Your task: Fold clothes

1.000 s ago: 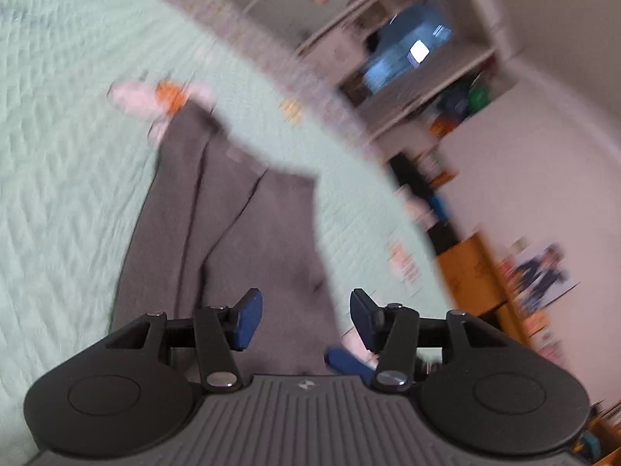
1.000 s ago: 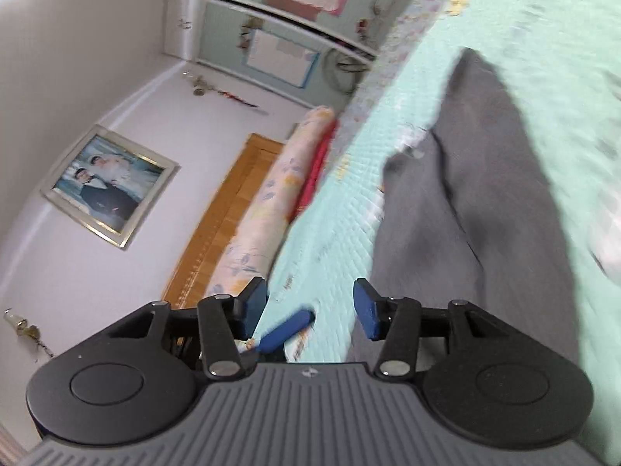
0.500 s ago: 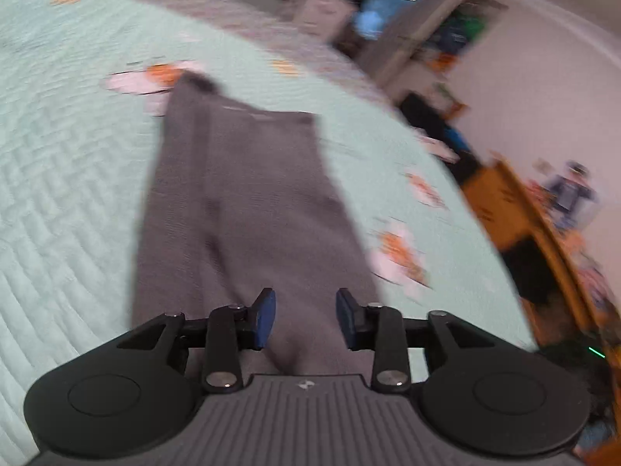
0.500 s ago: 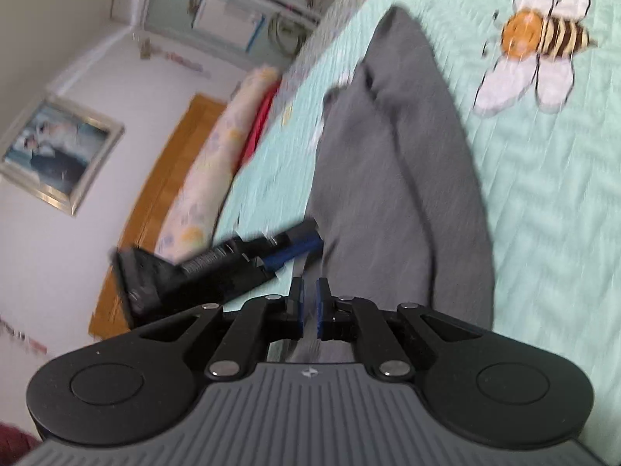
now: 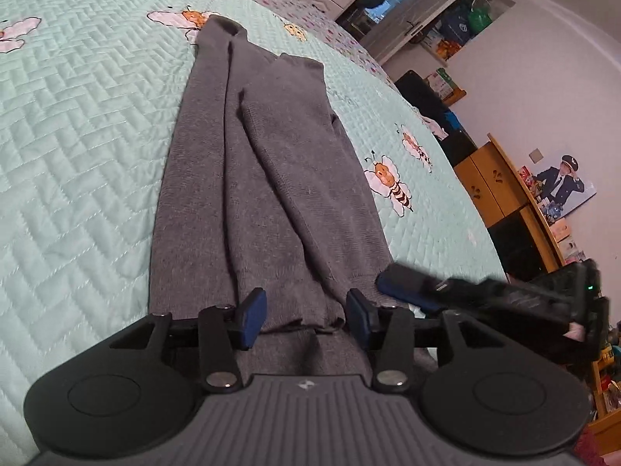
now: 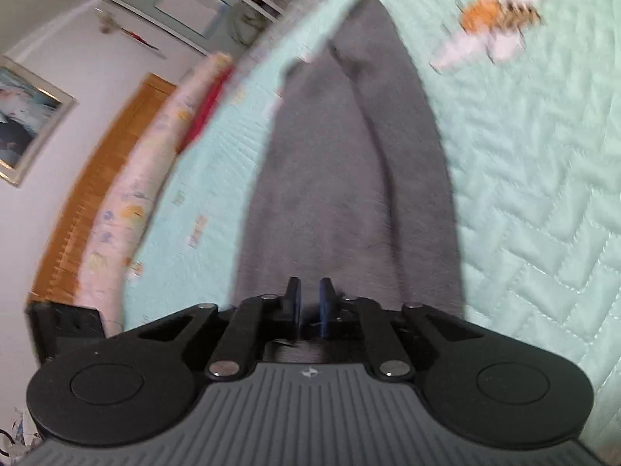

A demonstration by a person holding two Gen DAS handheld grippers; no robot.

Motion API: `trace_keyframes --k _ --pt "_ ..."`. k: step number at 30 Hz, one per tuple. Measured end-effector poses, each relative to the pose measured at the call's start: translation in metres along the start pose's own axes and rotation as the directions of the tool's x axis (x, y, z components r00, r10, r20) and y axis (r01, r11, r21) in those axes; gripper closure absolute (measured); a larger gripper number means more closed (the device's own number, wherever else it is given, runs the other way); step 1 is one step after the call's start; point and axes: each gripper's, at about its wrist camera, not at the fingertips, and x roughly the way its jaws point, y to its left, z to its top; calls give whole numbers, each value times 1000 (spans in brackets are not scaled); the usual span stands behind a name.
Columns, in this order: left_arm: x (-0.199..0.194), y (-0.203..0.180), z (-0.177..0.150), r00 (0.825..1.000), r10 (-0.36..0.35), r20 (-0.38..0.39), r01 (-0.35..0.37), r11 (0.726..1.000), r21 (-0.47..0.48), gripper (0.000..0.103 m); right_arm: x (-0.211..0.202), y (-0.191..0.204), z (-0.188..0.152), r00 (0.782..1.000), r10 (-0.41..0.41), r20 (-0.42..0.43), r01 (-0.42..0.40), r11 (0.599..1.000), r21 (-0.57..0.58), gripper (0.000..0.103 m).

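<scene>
On bed (image 5: 77, 124), mint quilted cover with bee motifs: grey garment (image 5: 268, 178), folded lengthwise into a long strip, lying flat. At its near hem, left gripper (image 5: 306, 320), jaws set apart and opening, straddling the edge without pressing it. Just beside, to the right, right gripper (image 6: 309, 308), jaws narrowly parted and opening over grey cloth, none visibly pinched.

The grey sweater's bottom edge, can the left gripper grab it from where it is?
Probably yes. The left gripper sits right over the near hem of the grey sweater, jaws opening, with cloth between them and nothing covering it. The right gripper is close beside it but not blocking.
</scene>
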Motion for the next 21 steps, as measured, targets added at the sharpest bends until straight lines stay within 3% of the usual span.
trace_keyframes --k 1,4,5,6,8,10,13,16,17,19,21 --pt "-1 0 -2 1000 7 -1 -7 1000 2 54 4 -2 -1 1000 8 -10 -8 1000 6 77" --pt "0 1 -5 1000 26 2 -26 1000 5 55 17 -9 -3 998 23 -50 -22 999 28 75" --pt "0 0 -6 999 32 3 -32 999 11 55 26 -12 -6 996 -32 -78 33 999 19 77" --pt "0 -2 -7 999 42 3 -42 999 21 55 30 -14 -11 994 -75 -75 76 997 2 92" --pt "2 -11 -8 997 81 0 -81 994 77 55 27 -13 -11 993 -93 -68 94 995 20 93" --pt "5 -20 -9 993 118 -1 -117 985 125 55 22 1 -6 992 -108 -70 109 994 10 84" --pt "11 -28 -9 987 161 1 -159 973 167 54 5 23 -3 997 -78 6 79 995 -55 78" --pt "15 -32 -10 981 194 2 -191 962 195 53 8 13 -3 993 -114 13 114 993 -35 63" --pt "16 -34 -10 979 204 1 -200 958 205 51 9 3 -7 990 -137 3 138 990 -15 65" --pt "20 -37 -11 976 217 1 -211 949 232 45 9 -9 -11 988 -156 -9 156 987 28 91" --pt "22 -41 -12 974 226 2 -219 943 252 41 5 -12 -11 990 -139 -9 139 987 74 91"
